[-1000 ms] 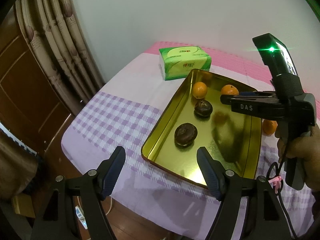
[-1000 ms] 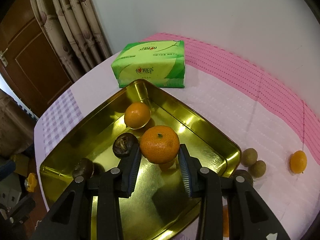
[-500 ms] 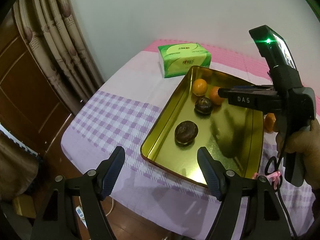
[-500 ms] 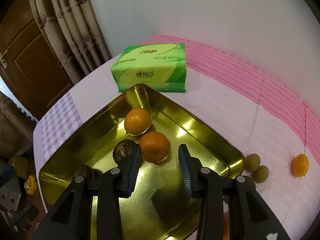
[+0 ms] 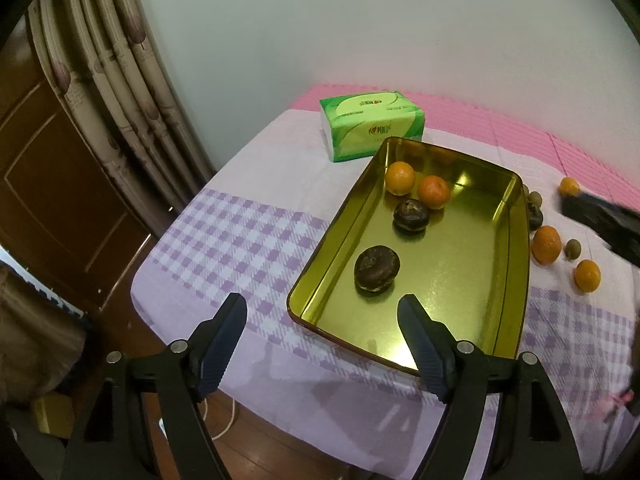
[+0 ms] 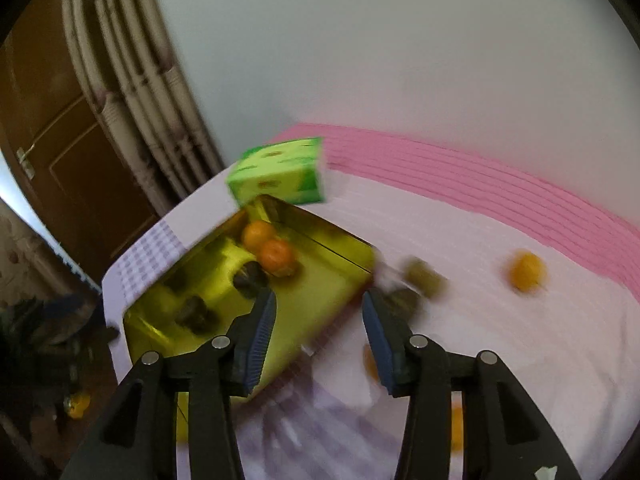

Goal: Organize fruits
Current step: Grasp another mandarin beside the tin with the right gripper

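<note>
- Fruit is split between two places: two oranges and two dark, wrinkled fruits lie in the gold tray, while more oranges and small brownish-green fruits sit loose on the counter past the tray's right wall.
- Left gripper hangs short of the tray's near rim, its fingers spread wide and holding nothing; the nearer dark fruit lies just ahead, between the finger lines.
- Right gripper is also parted and empty, the tray's right wall running up between its fingers; the view is blurred, so detail is poor.
- Ahead and to the right of the right fingers lie a small brownish-green fruit and, further right, a loose orange.
- Oranges such as the one beside the tray look light, round and firm-skinned; I judge they would roll if nudged, so a hold across the widest middle, fingers on opposite sides, suits best.
- Dark fruits look wrinkled and possibly soft; a gentle squeeze seems wise to avoid bruising.
- Small brownish-green fruits would need the fingers nearly closed and low to the cloth; they sit close together, so one finger could knock a neighbour.
- Green tissue pack stands beyond the tray's far end, apart from the fruit.
</note>
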